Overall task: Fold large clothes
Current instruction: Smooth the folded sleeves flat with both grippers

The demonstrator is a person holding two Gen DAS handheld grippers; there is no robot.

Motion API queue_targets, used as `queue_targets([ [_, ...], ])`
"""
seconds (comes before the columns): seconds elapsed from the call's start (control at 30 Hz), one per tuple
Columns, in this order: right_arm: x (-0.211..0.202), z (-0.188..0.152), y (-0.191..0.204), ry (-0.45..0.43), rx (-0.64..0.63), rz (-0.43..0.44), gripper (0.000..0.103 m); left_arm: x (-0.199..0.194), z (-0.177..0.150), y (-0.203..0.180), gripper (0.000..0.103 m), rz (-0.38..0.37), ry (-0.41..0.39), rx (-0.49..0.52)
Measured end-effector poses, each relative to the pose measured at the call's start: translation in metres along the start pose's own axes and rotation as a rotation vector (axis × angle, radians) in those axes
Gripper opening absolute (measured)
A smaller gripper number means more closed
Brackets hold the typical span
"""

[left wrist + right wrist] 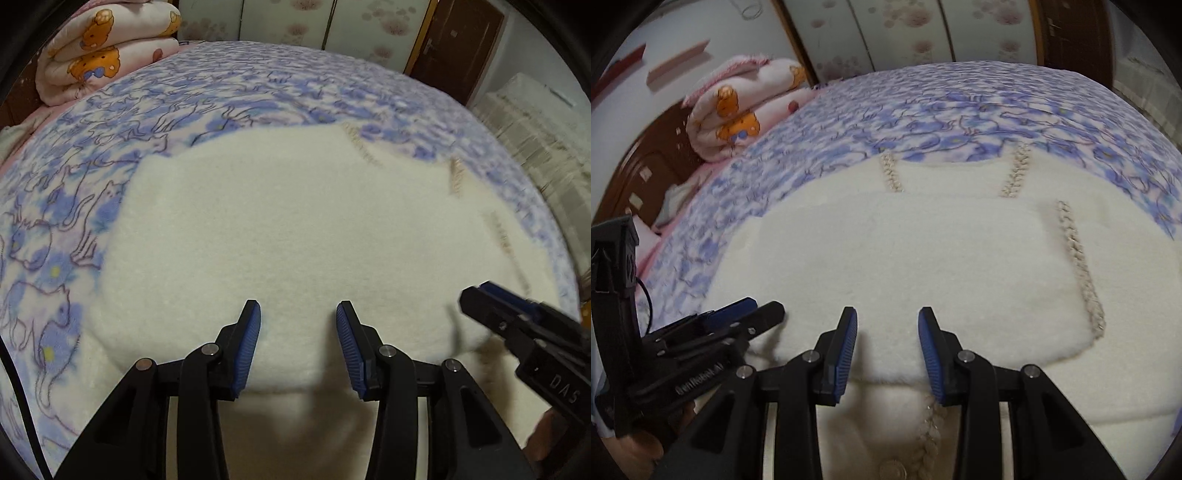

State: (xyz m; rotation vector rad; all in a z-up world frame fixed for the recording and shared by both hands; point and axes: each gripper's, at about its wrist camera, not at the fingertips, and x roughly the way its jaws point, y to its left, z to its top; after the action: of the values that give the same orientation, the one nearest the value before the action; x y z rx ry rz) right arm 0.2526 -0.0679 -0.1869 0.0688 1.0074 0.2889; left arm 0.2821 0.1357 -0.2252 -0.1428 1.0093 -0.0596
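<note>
The fluffy cream garment (pixel 886 258) lies folded, seemingly with 3 braided trims, under both empty, parted grippers (pixel 298 310) (pixel 887 314).

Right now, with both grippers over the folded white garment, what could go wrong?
The left gripper and right gripper are open and holding nothing, so the fluffy garment's fold may spring back. The braided trim could snag a finger. The grippers sit close together and might collide.

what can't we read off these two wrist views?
- White fleece garment: near part hidden under the right tool and cut by the right wrist view's bottom edge.
- Braid trim: motion-blurred in the left wrist view.
- Left tool: whether it touches the fleece, unclear.
</note>
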Motion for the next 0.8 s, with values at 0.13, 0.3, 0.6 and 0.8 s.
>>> queue_targets([
  [0.13,-0.004,-0.005,-0.032,-0.015,-0.008,-0.165,0.031,0.002,-0.001,0.026,0.042,0.128,-0.022,0.042],
  [0.3,-0.021,-0.015,-0.106,-0.016,0.132,-0.185,0.019,-0.001,-0.004,0.051,0.030,0.099,-0.013,0.053],
  [0.6,-0.025,-0.016,-0.094,-0.006,0.090,-0.245,0.016,-0.003,0.001,0.049,0.033,0.111,0.023,0.000],
  [0.8,-0.036,-0.013,-0.095,0.001,0.145,-0.218,0.016,-0.012,0.003,0.043,0.063,0.076,0.039,-0.017],
])
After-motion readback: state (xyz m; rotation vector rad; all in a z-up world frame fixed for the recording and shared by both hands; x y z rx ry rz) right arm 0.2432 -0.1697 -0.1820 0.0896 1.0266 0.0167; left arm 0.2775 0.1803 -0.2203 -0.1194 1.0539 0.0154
